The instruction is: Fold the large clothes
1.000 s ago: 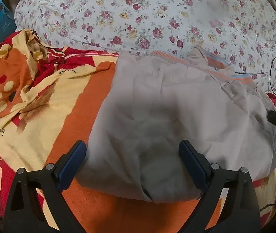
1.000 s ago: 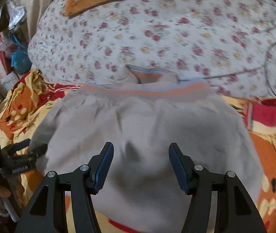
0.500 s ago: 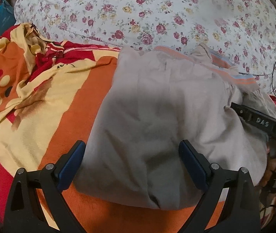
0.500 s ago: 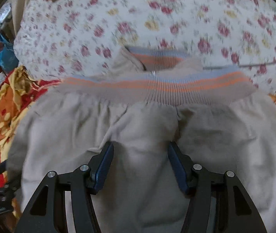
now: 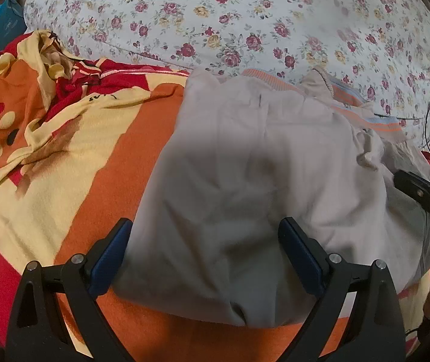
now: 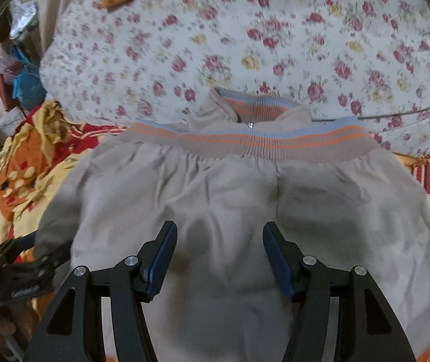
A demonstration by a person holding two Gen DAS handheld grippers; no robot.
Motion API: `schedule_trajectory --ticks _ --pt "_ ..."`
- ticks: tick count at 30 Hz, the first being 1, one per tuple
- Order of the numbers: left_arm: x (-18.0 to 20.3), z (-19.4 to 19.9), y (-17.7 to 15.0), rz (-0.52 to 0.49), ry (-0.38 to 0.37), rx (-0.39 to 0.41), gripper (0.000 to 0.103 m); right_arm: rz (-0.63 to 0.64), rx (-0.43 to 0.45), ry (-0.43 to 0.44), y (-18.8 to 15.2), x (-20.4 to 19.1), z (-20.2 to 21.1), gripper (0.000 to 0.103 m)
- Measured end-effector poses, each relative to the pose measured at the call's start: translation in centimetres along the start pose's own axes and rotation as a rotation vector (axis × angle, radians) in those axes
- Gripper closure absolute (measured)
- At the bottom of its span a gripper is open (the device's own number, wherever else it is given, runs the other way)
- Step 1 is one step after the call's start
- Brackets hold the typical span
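I am holding my left gripper (image 5: 204, 259) and right gripper (image 6: 219, 259) spread wide and empty over the soft, wrinkled beige jacket (image 6: 245, 211), its ribbed striped hem (image 6: 254, 143) lying beside the floral quilt (image 6: 245, 45).

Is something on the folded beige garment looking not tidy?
Yes. On the beige garment, the striped collar pokes out beyond the ribbed hem band and is turned up, so the far edge is uneven.
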State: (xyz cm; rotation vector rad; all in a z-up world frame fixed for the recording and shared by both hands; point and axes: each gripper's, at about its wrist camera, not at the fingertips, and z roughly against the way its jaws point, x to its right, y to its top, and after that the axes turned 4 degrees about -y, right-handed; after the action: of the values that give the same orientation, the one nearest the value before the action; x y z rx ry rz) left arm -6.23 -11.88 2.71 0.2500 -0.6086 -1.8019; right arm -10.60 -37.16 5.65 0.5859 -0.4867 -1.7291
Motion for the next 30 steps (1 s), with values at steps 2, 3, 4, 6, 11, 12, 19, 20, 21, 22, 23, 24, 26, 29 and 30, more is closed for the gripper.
schedule_trajectory --ticks 2,3,4,6,11,12,19,20,21,22,23,24,26,29,30 --pt "0.0 0.0 0.0 -0.006 0.003 -0.001 0.006 0.003 0.005 0.010 -0.6 0.1 0.7 0.043" --pt "0.0 0.1 0.0 -0.006 0.003 -0.001 0.006 0.011 0.000 0.014 -1.0 0.1 0.8 0.043" --pt "0.0 0.0 0.1 -0.006 0.004 -0.001 0.006 0.016 -0.008 0.014 -1.3 0.1 0.7 0.043" --pt "0.0 0.1 0.1 -0.003 0.003 -0.003 0.006 0.031 -0.047 0.009 -2.3 0.0 0.0 0.044" --pt "-0.1 -0.1 0.0 0.005 0.005 -0.007 0.006 0.061 -0.067 -0.018 -3.9 -0.3 -0.8 0.044" --pt "-0.1 0.0 0.0 0.006 0.006 -0.007 0.006 0.054 -0.078 -0.015 -3.7 -0.3 -0.6 0.044" --pt "-0.2 -0.1 0.0 0.012 -0.002 -0.012 0.006 0.068 -0.036 -0.002 -3.9 -0.2 2.1 0.043" --pt "-0.2 -0.1 0.1 0.013 -0.002 -0.013 0.006 0.083 -0.051 -0.007 -4.2 -0.3 1.6 0.043" --pt "-0.1 -0.2 0.1 0.012 -0.003 -0.015 0.006 0.091 -0.080 -0.009 -4.4 -0.3 0.7 0.041" --pt "-0.1 -0.2 0.1 0.012 -0.003 -0.018 0.006 0.090 -0.102 -0.009 -4.6 -0.2 0.0 0.040" --pt "-0.1 -0.1 0.1 0.011 -0.003 -0.020 0.006 0.082 -0.105 -0.006 -4.6 0.0 -0.4 0.039" --pt "-0.2 -0.1 0.2 0.010 -0.006 -0.021 0.006 0.072 -0.103 -0.002 -4.4 0.0 -0.3 0.039" --pt "-0.3 0.0 0.3 0.007 -0.007 -0.026 0.006 0.046 -0.104 0.011 -4.0 0.2 0.2 0.039" --pt "-0.6 0.1 0.5 0.006 -0.003 -0.032 0.006 0.036 -0.073 0.017 -3.9 0.4 1.1 0.039" --pt "-0.7 0.1 0.6 0.008 -0.003 -0.032 0.006 0.035 -0.065 0.014 -3.8 0.5 1.4 0.039"
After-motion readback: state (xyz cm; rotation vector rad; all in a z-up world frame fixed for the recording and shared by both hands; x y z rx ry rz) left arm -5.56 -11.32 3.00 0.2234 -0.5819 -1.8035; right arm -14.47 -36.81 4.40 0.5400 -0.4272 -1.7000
